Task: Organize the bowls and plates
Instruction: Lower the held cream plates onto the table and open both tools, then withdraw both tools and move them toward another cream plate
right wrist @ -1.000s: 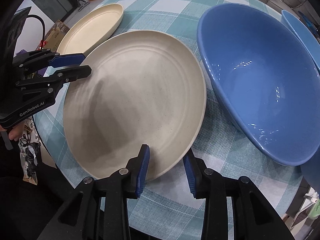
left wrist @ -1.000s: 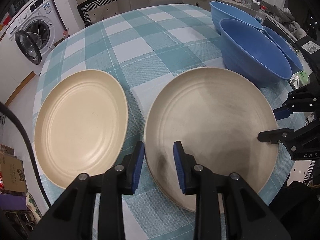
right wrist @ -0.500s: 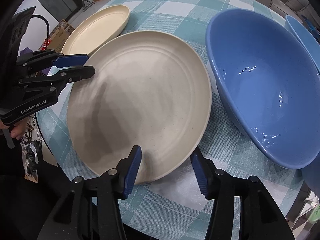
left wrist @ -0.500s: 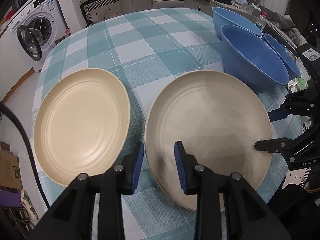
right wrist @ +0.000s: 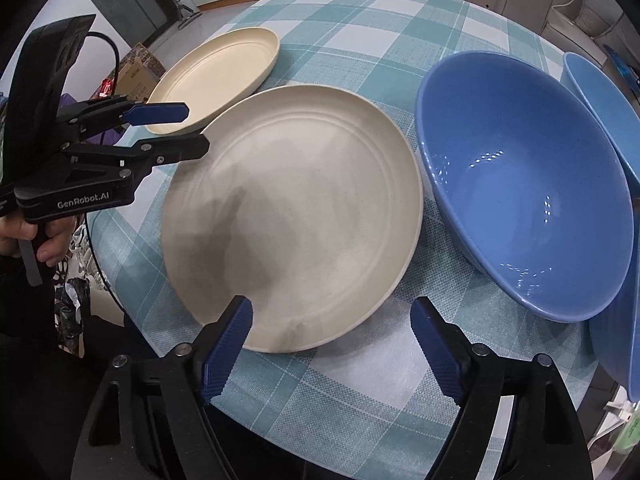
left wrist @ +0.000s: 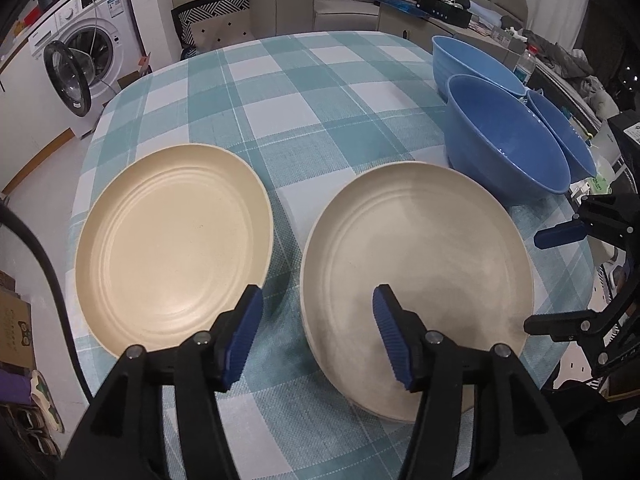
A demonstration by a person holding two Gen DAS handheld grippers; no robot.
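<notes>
Left claw [left wrist: 316,334] with its jaws spread wide and holding nothing, poised low over the near edge of the surface [left wrist: 280,112]; its right blue pad [left wrist: 390,332] overlaps the near rim of the pale plate [left wrist: 416,276], its left pad sits over the gap beside the cream plate [left wrist: 172,240] — a stance that straddles both plates without committing to either. Right claw [right wrist: 330,338], likewise spread and empty, faces the same pale plate [right wrist: 292,216] from the opposite side, its left pad at the rim and its right pad over bare checked cloth. The pale plate shows a second rim line beneath its near edge in the left wrist view, which suggests a stack of two, though this cannot be confirmed. The cream plate [right wrist: 218,76] lies flat just beside it, apart by a narrow strip of cloth; it appears to be the plate not yet gathered. Beyond the pale plate, the large blue bowl [right wrist: 520,184] rests tilted, leaning against the neighbouring blue bowl [left wrist: 560,132], with a third blue bowl [left wrist: 472,60] behind — bowls grouped at one side, plates at the other, consistent with sorting by kind. Judged next step: a rim grasp on the cream plate, the shallow lip offering the only purchase.
</notes>
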